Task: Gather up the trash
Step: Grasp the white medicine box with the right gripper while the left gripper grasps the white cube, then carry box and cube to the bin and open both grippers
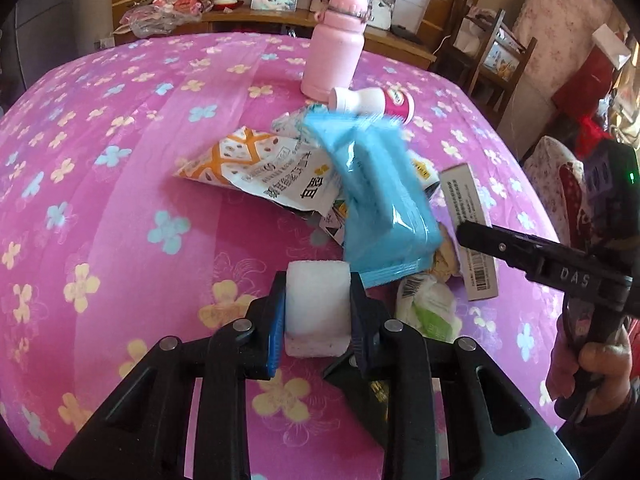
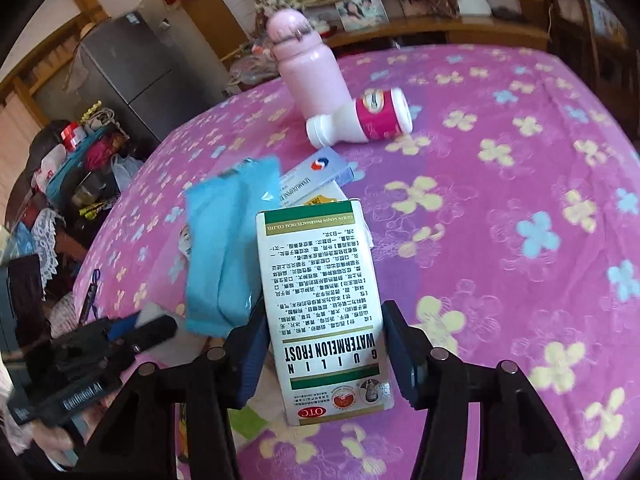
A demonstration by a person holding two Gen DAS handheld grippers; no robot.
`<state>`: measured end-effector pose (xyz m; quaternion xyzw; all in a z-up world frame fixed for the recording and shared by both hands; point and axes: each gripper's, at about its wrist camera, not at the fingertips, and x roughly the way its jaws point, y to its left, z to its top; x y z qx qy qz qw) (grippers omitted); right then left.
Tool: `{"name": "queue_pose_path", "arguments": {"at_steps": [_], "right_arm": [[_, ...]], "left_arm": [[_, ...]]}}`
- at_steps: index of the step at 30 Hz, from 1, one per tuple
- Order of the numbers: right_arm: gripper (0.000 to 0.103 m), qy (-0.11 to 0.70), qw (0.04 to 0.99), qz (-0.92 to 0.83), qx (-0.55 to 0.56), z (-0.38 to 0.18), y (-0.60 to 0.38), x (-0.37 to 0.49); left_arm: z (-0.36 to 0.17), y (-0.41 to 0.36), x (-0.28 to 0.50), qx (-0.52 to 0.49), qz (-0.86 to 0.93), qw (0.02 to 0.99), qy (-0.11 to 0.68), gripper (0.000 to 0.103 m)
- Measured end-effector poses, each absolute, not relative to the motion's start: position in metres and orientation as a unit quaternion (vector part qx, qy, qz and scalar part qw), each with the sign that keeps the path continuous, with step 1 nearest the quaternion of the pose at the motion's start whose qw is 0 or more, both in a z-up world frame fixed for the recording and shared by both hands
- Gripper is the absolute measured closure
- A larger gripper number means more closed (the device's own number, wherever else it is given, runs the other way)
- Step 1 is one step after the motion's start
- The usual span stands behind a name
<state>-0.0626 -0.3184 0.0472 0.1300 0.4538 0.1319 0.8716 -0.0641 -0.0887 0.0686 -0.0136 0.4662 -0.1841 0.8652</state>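
My left gripper [image 1: 318,312] is shut on a white foam block [image 1: 316,312], just above the pink flowered tablecloth [image 1: 120,160]. Just beyond it lies a trash pile: a blue plastic packet [image 1: 380,196], an orange-and-white snack wrapper [image 1: 264,168] and a crumpled green-and-white wrapper [image 1: 430,308]. My right gripper [image 2: 326,344] stands around a white-and-green medicine box [image 2: 320,300]; its jaws sit beside the box with small gaps. The box [image 1: 472,232] and the right gripper's finger show at the right of the left wrist view. The blue packet [image 2: 228,248] lies left of the box.
A pink flask [image 1: 336,44] stands at the far side of the table, and a small white bottle with a pink label [image 1: 372,104] lies beside it. A flat blue-and-white carton [image 2: 316,176] lies beyond the medicine box. Chairs and cluttered shelves surround the table.
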Motion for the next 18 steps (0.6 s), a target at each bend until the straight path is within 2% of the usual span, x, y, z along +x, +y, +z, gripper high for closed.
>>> {"name": "queue_pose_path", "arguments": {"at_steps": [9,18], "right_arm": [[0.05,0.417,0.897,0.098,0.104,0.084,-0.345,-0.13],[0.05,0.421,0.898,0.06,0.112,0.081,-0.381,-0.181]], "left_arm": [[0.111,-0.103,-0.103,0.013,-0.202,0.88,0.43,0.077],[0.117,-0.165,-0.137,0.063,-0.234,0.875,0.419,0.077]]}}
